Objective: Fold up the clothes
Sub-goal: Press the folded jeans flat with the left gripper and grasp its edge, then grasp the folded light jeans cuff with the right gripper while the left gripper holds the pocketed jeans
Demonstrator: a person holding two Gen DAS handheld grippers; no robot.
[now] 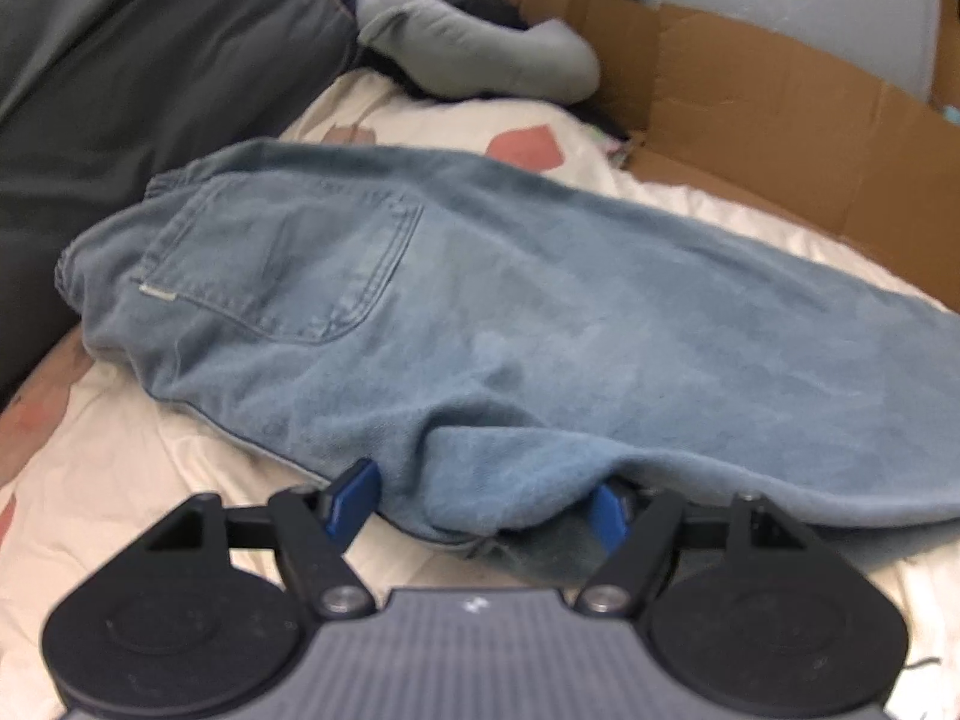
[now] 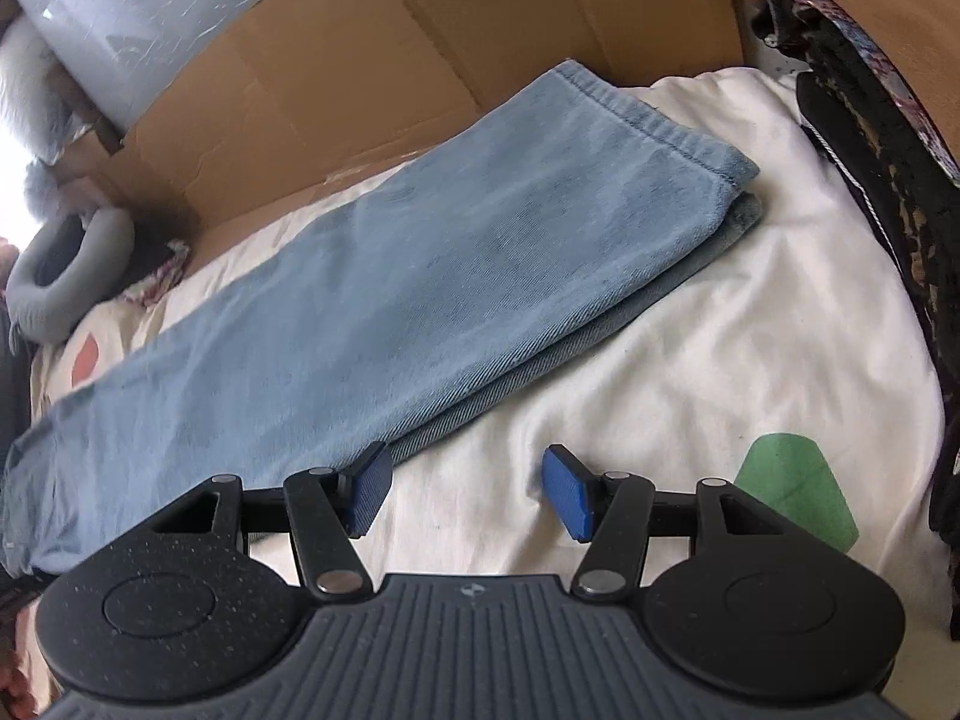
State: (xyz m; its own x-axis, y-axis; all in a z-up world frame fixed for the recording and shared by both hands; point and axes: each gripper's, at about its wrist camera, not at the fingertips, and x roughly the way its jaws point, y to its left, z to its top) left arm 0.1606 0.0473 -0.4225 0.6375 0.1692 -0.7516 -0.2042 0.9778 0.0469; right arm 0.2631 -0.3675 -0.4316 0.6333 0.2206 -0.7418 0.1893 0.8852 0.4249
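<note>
Both claws are seen low over a white bedsheet (image 2: 690,330) with coloured patches. Left gripper (image 1: 480,501) is spread wide, a bunched fold of the light-blue jeans (image 1: 480,300) lying between its blue pads; whether they press the denim cannot be told. Right gripper (image 2: 468,492) is spread over bare sheet, its left pad just beside the folded legs' edge. Cardboard (image 2: 372,60) is seen behind the jeans.

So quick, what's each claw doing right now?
Left claw: open around a bunched edge of the jeans.
Right claw: open, empty.
</note>
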